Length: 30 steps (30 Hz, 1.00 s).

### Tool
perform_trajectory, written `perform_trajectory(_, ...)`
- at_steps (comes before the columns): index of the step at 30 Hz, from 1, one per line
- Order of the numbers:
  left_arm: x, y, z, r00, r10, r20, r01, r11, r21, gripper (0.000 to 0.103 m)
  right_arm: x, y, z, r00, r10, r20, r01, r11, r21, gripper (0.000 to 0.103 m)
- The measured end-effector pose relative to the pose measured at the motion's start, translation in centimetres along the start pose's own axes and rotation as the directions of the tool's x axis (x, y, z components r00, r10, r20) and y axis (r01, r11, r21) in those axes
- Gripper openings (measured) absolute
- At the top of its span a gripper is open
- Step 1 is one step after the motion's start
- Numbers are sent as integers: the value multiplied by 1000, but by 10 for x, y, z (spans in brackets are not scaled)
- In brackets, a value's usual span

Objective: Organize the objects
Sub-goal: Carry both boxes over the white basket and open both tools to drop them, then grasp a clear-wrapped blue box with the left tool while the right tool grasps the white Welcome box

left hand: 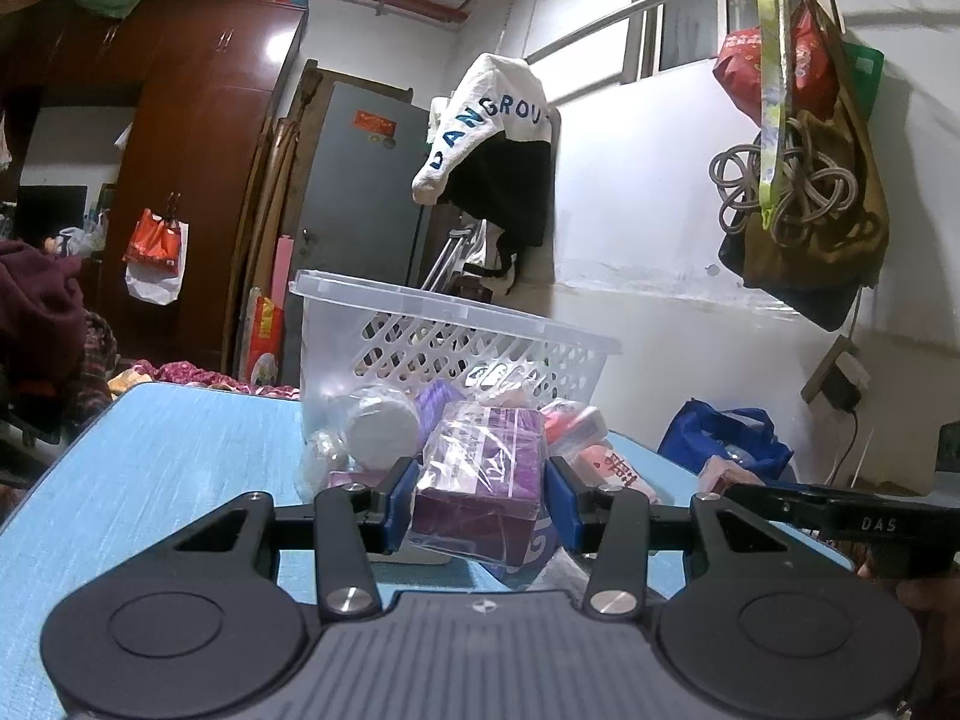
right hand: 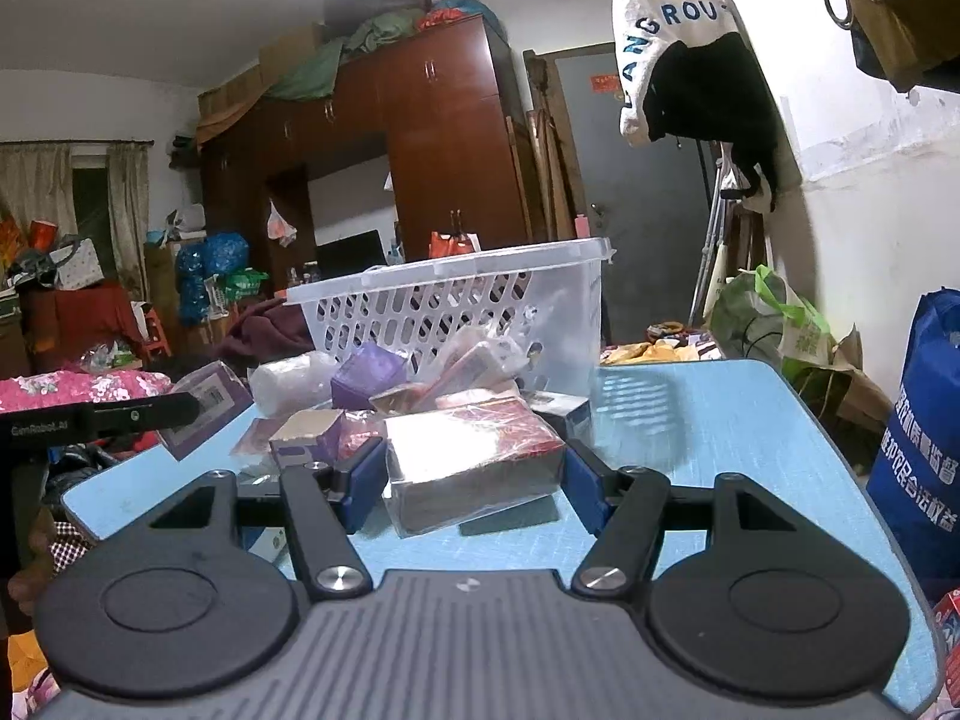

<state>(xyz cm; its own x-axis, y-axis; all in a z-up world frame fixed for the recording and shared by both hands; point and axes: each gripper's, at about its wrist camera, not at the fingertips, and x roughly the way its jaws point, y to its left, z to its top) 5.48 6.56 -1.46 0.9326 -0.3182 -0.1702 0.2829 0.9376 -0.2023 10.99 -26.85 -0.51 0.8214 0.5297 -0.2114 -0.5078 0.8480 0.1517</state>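
My left gripper [left hand: 481, 501] is shut on a purple box in clear wrap [left hand: 480, 474], held just above the blue table [left hand: 168, 468]. That purple box [right hand: 204, 402] also shows at the left of the right wrist view. My right gripper [right hand: 473, 483] is shut on a dark red box in shiny wrap [right hand: 474, 462], tilted and lifted off the table [right hand: 720, 438]. Behind both stands a clear plastic basket [left hand: 456, 324] [right hand: 456, 300] with slotted walls. A pile of small boxes and packets [right hand: 360, 396] lies in front of it, among them a white round jar [left hand: 381, 429].
The right gripper's black body [left hand: 840, 516] reaches in from the right of the left wrist view. A blue bag [right hand: 918, 450] stands off the table's right edge, a green bag [right hand: 774, 318] behind it. A white wall with hanging bags [left hand: 804, 198] runs along the right.
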Motion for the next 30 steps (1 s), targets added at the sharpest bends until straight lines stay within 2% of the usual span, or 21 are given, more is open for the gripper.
perform_trajectory(4,7,0,19,999,-29,17,29,1000,10,49,5,7,24,999,15,40,-14,999,-44,66)
perform_trajectory(6,18,0,47,999,-36,40,35,999,15,49,18,12,51,997,32,74,-27,997,-75,66)
perform_trajectory(8,35,3,78,998,-43,51,42,999,6,49,43,17,82,997,35,69,-27,994,-106,66)
perform_trajectory(10,60,8,113,999,-25,31,26,1000,-14,49,78,18,114,999,33,28,-29,992,-123,66)
perform_trajectory(12,92,13,142,999,-12,-31,11,1000,-23,49,116,18,140,999,12,-45,-18,990,-137,66)
perform_trajectory(15,135,23,158,991,39,-126,-45,998,-47,49,164,16,153,988,-26,-149,2,987,-158,66)
perform_trajectory(17,158,29,156,981,40,-188,-51,997,-52,51,183,17,151,981,-33,-189,0,985,-174,67)
perform_trajectory(18,166,30,153,978,48,-201,-59,997,-49,55,186,18,148,980,-46,-195,8,981,-195,72)
perform_trajectory(19,170,31,150,976,71,-206,-81,996,-44,73,185,20,145,981,-62,-186,22,977,-210,83)
perform_trajectory(20,171,33,148,975,89,-202,-101,994,-47,85,179,22,142,985,-75,-157,40,976,-214,90)
perform_trajectory(21,167,34,146,977,94,-189,-107,992,-60,94,168,23,140,990,-74,-121,47,977,-209,103)
perform_trajectory(23,147,35,142,987,82,-139,-94,992,-82,94,138,22,138,997,-42,-65,29,982,-189,103)
perform_trajectory(26,104,18,124,994,77,-78,-81,996,-49,94,87,17,112,1000,-4,-30,-1,987,-161,103)
perform_trajectory(28,74,2,94,995,54,-81,-55,998,-16,94,62,13,83,1000,13,-25,-17,991,-135,103)
perform_trajectory(30,47,-15,56,996,-5,-87,5,1000,2,94,50,10,51,997,10,-72,-18,993,-116,103)
